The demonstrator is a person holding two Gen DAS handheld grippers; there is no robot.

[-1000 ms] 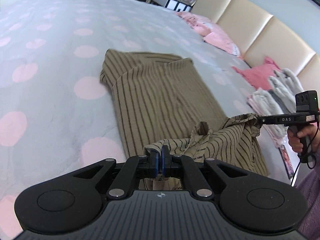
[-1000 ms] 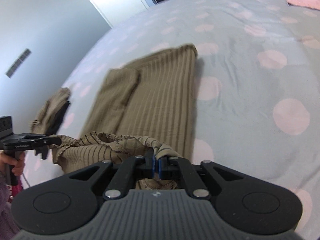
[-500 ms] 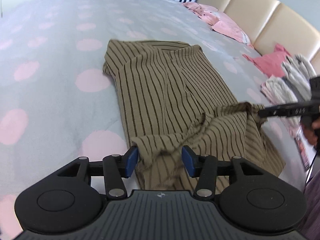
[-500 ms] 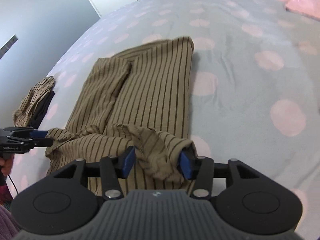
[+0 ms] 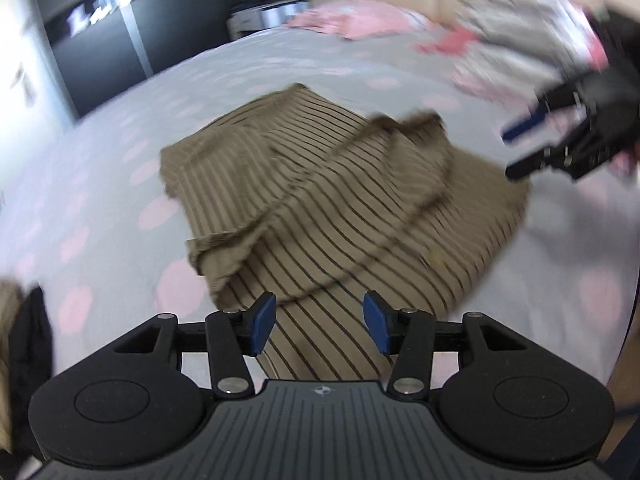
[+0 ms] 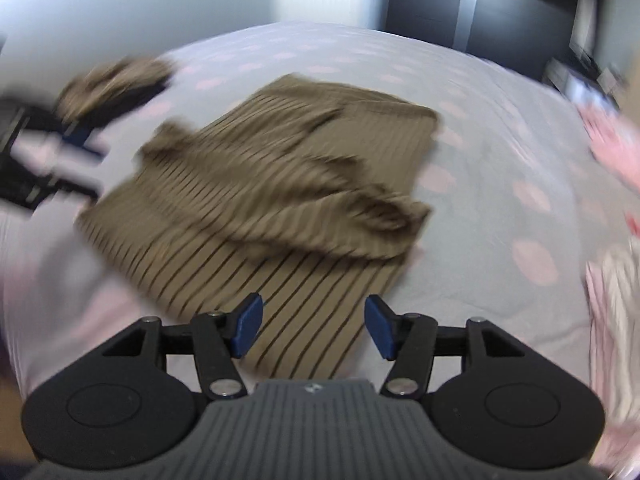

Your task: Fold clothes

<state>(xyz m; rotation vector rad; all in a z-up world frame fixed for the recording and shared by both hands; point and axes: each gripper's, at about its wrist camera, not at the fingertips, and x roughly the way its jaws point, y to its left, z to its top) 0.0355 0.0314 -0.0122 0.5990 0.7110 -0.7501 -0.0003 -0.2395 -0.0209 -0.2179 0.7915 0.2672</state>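
Both your left gripper (image 5: 319,328) and right gripper (image 6: 312,330) hang wide apart, empty, above the striped top (image 5: 320,200); it's soft and floppy, so pinch the near hem corners.

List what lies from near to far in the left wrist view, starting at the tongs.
Left tongs, open → striped olive garment lying on the spotted bedspread → pink clothes at the far edge → dark wardrobe.
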